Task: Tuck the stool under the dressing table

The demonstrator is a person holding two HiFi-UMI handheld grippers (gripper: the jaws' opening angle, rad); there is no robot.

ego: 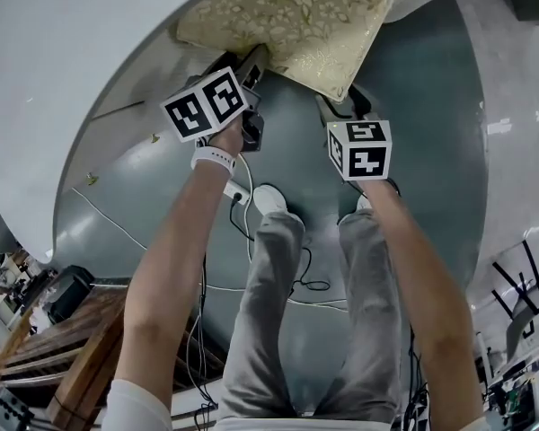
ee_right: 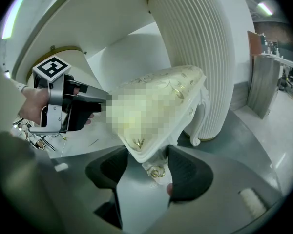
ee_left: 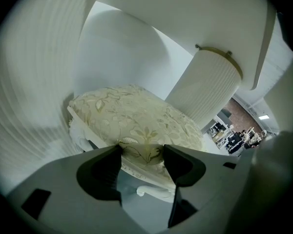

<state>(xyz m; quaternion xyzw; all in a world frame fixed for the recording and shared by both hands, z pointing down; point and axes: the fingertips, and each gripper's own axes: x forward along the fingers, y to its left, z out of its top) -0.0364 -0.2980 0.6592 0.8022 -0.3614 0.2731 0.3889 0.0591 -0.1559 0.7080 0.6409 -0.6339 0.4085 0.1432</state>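
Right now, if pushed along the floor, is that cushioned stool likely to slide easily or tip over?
The stool probably slides easily: the grey floor looks smooth. Its slim curved legs might catch and tip it if shoved high. The cushion likely gives under pressure.

Grey trousers (ego: 278,330), white wristband (ego: 214,158), marker cube (ego: 205,104) on left claw (ee_left: 142,156).

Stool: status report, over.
Left gripper and right gripper both clamped on cream floral-cushioned white stool, near edge. Stool partly under white dressing table. Nothing visible blocking the gap.
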